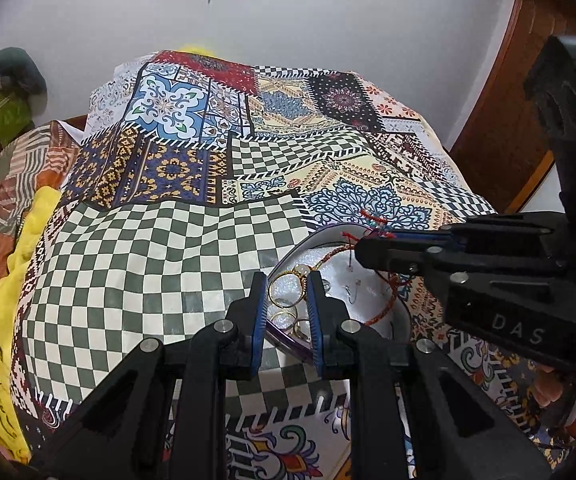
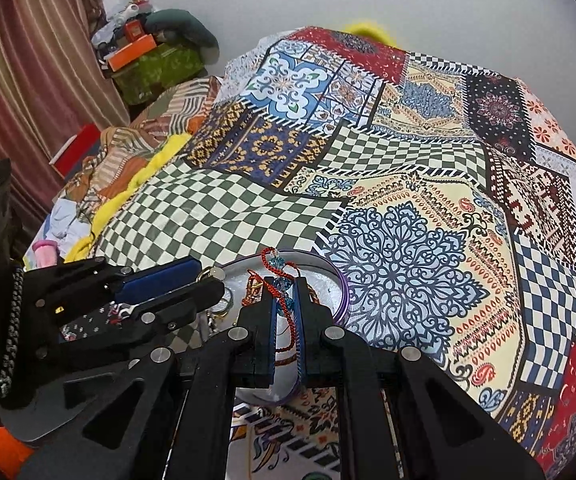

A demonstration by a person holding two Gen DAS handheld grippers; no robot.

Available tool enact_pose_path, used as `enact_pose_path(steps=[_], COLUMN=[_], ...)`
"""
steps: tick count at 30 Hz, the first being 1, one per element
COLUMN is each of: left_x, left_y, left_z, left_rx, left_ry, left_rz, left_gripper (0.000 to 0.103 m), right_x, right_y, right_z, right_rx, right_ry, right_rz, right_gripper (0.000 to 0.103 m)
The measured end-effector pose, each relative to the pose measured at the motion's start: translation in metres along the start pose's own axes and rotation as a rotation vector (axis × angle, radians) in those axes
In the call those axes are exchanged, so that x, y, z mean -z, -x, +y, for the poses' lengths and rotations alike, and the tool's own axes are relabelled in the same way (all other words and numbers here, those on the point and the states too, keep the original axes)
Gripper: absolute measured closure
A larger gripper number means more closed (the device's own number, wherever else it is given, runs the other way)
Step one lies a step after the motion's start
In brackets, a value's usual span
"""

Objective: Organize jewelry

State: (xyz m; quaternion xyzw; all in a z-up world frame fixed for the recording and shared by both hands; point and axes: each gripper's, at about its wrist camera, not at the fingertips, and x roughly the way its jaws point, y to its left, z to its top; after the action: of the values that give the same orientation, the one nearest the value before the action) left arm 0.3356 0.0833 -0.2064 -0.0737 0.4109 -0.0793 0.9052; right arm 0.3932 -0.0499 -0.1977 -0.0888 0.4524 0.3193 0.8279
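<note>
Right wrist: right tool (image 2: 286,312) pinches braided red cord bracelet (image 2: 288,300).

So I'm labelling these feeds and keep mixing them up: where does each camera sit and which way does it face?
Left wrist: on the left gripper, looking along its fingers at gold rings in the tray; the right gripper enters from the right.
Right wrist: on the right gripper, facing a red cord bracelet between its fingers; the left gripper shows at left.
Shared: tray, patchwork cloth.
</note>
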Motion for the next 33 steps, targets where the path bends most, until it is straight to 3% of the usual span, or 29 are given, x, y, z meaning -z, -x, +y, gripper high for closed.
enact_pose_path(steps=[11, 16, 25, 33], left_x=[0.0, 0.0, 0.0, -0.005], left_y=[-0.002, 0.005, 0.044, 0.121], left_z=[0.003, 0.002, -0.001, -0.02], left_rx=[0.018, 0.013, -0.008, -0.017], left_ry=[0.01, 0.014, 0.015, -0.01], left_rz=[0.011, 0.006, -0.044, -0.172], left_gripper=[0.085, 0.084, 0.084, 0.084], right_x=[0.0, 0.001, 0.005, 0.014], right_y=[-0.006, -0.002, 0.04, 0.118], right_z=[-0.003, -0.001, 0.016, 0.043], right_rx=[-0.002, -0.007, 0.051, 0.075], right_ry=[-0.02, -0.02, 0.023, 0.057], right_rz=[0.027, 0.025, -0.068, -0.242], right_gripper=[0.096, 0.08, 0.078, 0.078])
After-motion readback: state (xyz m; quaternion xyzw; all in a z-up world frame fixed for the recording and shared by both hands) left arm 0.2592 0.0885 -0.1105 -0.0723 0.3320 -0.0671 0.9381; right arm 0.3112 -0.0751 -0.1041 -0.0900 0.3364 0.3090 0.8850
